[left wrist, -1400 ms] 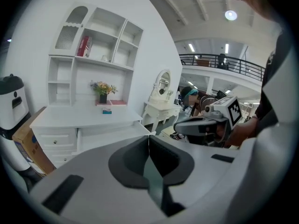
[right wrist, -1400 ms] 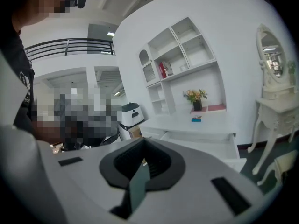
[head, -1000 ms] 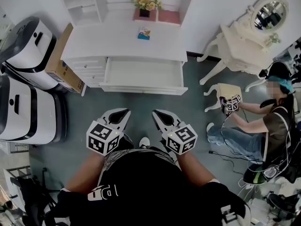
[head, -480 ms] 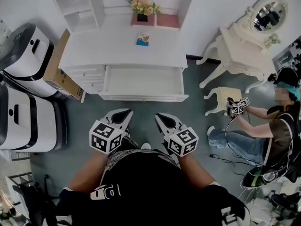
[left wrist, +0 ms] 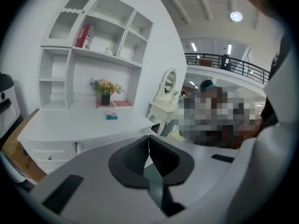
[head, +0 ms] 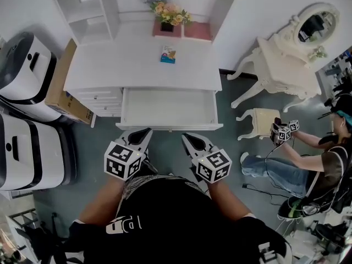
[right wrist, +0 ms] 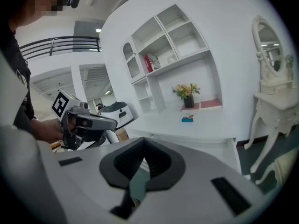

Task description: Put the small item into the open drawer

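With the left hand-held gripper (head: 141,135) and right hand-held gripper (head: 192,141) closed and empty at lower centre, the small blue-and-white packet (head: 168,54) lay up-frame on the white table (head: 110,65), beyond the open white drawer (head: 168,108), roughly equidistant from both.

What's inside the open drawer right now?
In the head view the open drawer shows only its bare white floor; nothing lies in it. Any part running back under the desktop is covered.

Bedroom mock-up inside a hall: white desk (head: 137,65), vanity table (head: 286,59), mezzanine railing (left wrist: 224,62).
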The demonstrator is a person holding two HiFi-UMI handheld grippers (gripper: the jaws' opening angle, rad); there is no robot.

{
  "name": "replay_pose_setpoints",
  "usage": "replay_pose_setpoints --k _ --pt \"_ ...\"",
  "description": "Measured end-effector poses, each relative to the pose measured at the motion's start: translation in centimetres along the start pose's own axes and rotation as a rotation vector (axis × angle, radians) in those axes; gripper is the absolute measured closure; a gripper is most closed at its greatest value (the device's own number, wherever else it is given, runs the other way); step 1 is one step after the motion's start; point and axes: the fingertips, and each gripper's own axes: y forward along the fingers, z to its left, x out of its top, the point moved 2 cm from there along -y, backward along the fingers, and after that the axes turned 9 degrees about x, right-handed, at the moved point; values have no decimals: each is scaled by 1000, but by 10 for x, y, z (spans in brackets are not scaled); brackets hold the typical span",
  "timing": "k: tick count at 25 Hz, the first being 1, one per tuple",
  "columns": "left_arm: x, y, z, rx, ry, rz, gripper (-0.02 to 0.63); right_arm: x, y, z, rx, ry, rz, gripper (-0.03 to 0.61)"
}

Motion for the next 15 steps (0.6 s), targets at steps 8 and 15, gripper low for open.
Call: replay_pose_setpoints --k 8,15 --pt "45 37 68 -38 22 -38 598 39 65 -23 -38 -22 15 571" --pt "56 67 115 -87 69 8 598 59 108 -46 -89 -3 46 571"
